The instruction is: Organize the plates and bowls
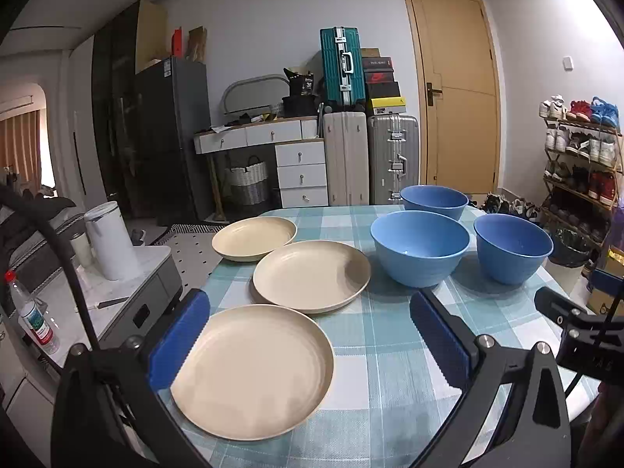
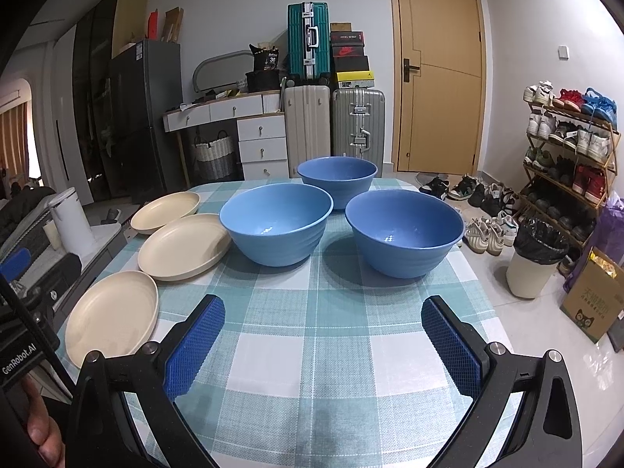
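Both the left gripper (image 1: 308, 343) and right gripper (image 2: 323, 347) have black frames, silver screws and ridged blue pads (image 2: 195, 343).

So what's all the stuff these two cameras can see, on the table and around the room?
plates: 3, cream, in a row down the table's left side
bowls: 3, blue, upright in a cluster on the table's right side
tablecloth: 1, teal and white check, covering the table
suitcases: 3, teal, beige and silver, against the far wall
door: 1, tan, shut, far wall
shoe rack: 1, full of shoes, right wall
bin: 1, white with black liner, on the floor at right
drawer unit: 1, white, far wall
left gripper: 1, black with blue pads, open over the nearest plate
right gripper: 1, same, open above bare cloth
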